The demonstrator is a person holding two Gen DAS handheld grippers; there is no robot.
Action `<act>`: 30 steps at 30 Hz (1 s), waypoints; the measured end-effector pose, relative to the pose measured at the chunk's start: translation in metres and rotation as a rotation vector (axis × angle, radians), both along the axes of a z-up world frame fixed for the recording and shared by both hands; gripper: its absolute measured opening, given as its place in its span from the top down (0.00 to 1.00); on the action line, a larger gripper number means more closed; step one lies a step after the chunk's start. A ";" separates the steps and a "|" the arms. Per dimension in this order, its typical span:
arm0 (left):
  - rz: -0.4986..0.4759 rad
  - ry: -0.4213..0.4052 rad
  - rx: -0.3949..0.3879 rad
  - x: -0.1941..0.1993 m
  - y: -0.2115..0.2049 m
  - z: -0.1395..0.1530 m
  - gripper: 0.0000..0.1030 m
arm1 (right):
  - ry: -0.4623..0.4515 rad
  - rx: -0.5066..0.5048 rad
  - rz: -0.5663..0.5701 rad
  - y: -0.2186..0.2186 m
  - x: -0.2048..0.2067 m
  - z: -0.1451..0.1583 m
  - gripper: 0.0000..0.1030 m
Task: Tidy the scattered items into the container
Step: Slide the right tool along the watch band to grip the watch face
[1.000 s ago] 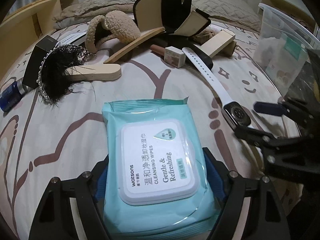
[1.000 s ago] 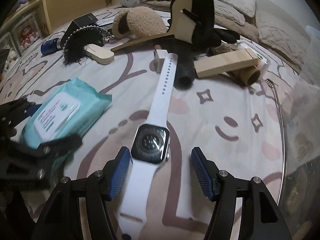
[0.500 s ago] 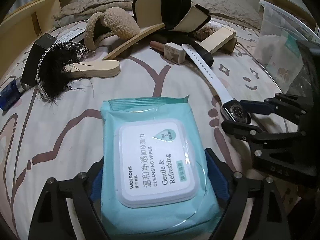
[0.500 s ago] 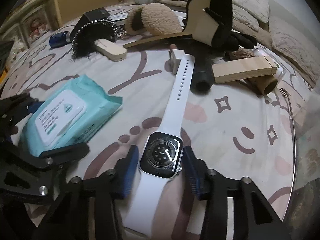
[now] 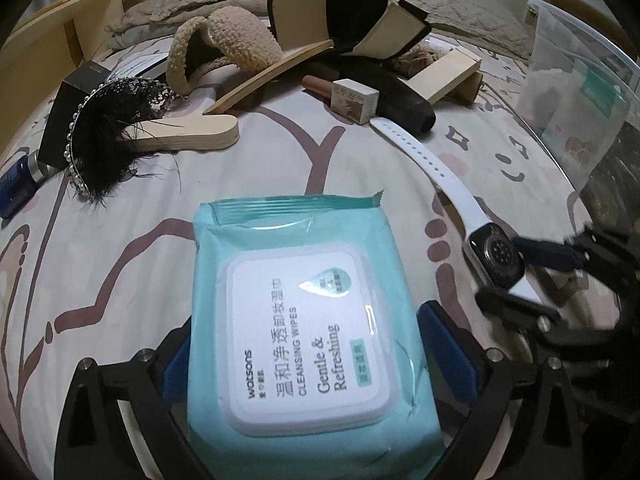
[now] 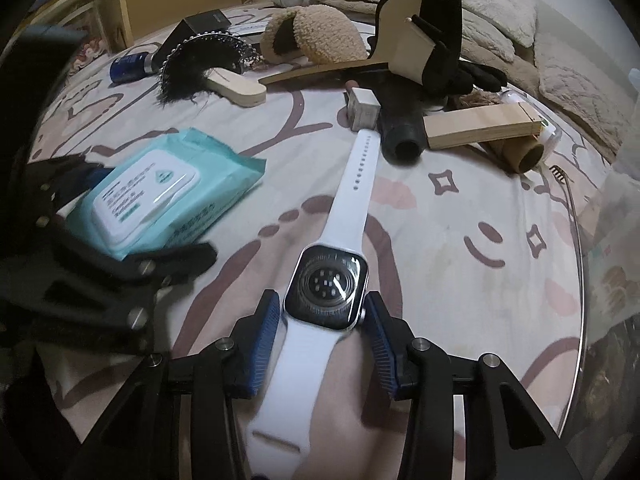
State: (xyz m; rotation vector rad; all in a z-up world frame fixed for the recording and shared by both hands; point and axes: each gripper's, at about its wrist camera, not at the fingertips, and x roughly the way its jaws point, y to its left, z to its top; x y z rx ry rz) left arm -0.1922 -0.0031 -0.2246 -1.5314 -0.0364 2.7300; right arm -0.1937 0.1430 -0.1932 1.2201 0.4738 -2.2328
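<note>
My left gripper point(image 5: 312, 344) is shut on a teal pack of cleansing wipes point(image 5: 304, 320), held between its blue pads. The pack also shows in the right wrist view point(image 6: 160, 196). My right gripper point(image 6: 322, 320) is shut on a white-strapped smartwatch point(image 6: 328, 284), its blue pads pressed on the watch case; the watch lies back side up. The watch also shows in the left wrist view point(image 5: 494, 254). A clear plastic container point(image 5: 580, 76) stands at the far right.
On the patterned bed sheet point(image 5: 120, 240) lie a fuzzy slipper point(image 5: 224, 48), wooden sandals point(image 5: 192, 136), a black feathered tiara point(image 5: 108, 136), a small white box point(image 5: 354, 100), a black tube point(image 6: 400, 136), a wooden block point(image 6: 480, 126) and a blue bottle point(image 6: 130, 66).
My right gripper has closed from open around the watch case onto it. My left gripper keeps its hold on the wipes pack, which has shifted slightly.
</note>
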 end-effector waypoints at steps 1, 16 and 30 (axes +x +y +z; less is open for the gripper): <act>0.003 0.001 0.004 -0.001 -0.001 0.000 0.03 | -0.001 0.001 -0.002 0.001 0.002 0.000 0.57; 0.026 0.013 0.005 -0.003 -0.007 0.003 0.18 | -0.029 -0.040 -0.018 0.000 -0.012 -0.007 0.56; 0.024 0.029 0.049 0.005 -0.008 0.010 0.25 | 0.019 -0.057 -0.058 -0.004 -0.009 -0.003 0.59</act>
